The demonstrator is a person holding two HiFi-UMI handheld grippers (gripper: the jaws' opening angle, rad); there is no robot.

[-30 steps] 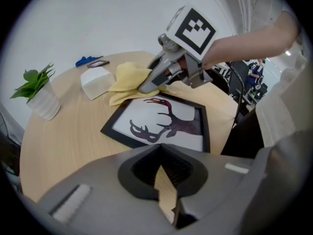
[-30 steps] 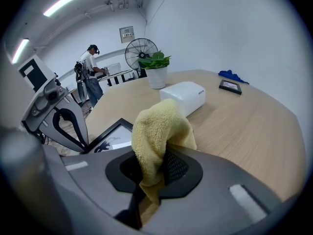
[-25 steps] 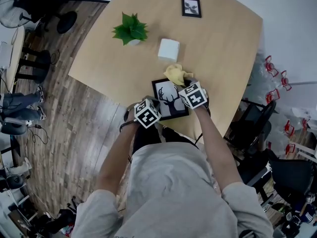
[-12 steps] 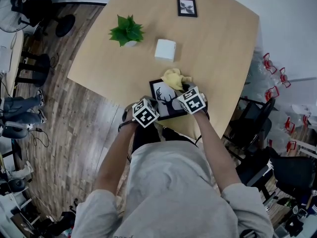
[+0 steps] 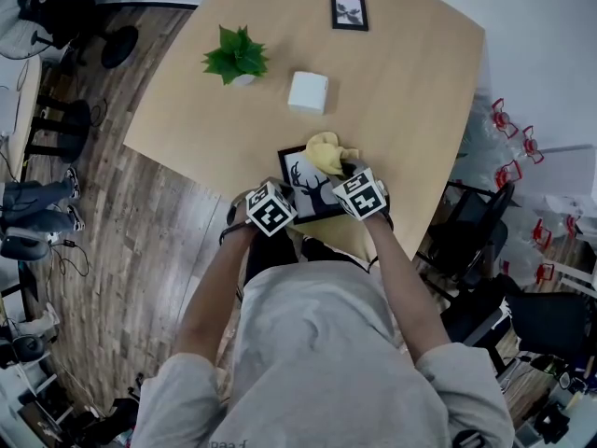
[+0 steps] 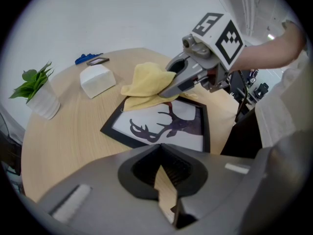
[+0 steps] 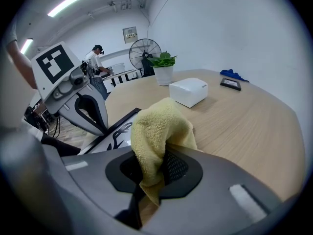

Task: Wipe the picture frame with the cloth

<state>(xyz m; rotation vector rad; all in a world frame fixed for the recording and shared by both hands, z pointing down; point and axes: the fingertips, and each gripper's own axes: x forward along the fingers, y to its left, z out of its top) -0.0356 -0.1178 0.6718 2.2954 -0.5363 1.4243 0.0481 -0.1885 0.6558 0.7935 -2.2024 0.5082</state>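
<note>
A black picture frame [image 5: 308,192] with a deer silhouette lies flat near the table's front edge, also in the left gripper view [image 6: 166,126]. My right gripper [image 5: 343,166] is shut on a yellow cloth [image 5: 326,149], which rests bunched on the frame's far right corner. The cloth [image 7: 156,126] hangs from the jaws in the right gripper view, with the frame [image 7: 115,133] below it. My left gripper [image 5: 280,196] is at the frame's near left edge, its jaws shut [image 6: 164,190] with only table wood showing through the slit. The frame's near edge is hidden under it.
A white box [image 5: 308,91] sits just beyond the frame, a potted plant [image 5: 235,56] at the far left and a small framed picture [image 5: 349,12] at the far edge. Small blue things [image 6: 88,58] lie near it. Chairs [image 5: 471,236] stand to the table's right.
My right gripper has drawn the cloth a little towards me over the frame's far corner. The left gripper and the frame have stayed put.
</note>
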